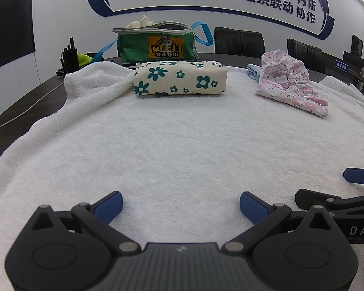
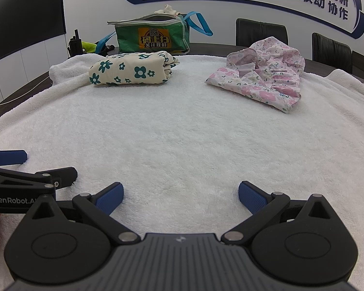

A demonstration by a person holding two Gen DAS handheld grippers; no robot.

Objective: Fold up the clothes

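The left tongs (image 1: 181, 205) and right tongs (image 2: 180, 197) sit side by side low over the white towel (image 1: 182, 145) on the counter (image 1: 24, 97), both spread wide with nothing between them. Well ahead lie the folded green-flowered garment (image 1: 179, 77), in front of the left tongs, and the crumpled pink floral garment (image 2: 262, 75), farther right. Behind them stands a green bag (image 1: 157, 42).

On the towel (image 1: 182, 133), folded garment (image 1: 179, 77) left, crumpled garment (image 1: 291, 82) right; bag (image 1: 155, 41) behind the folded one.
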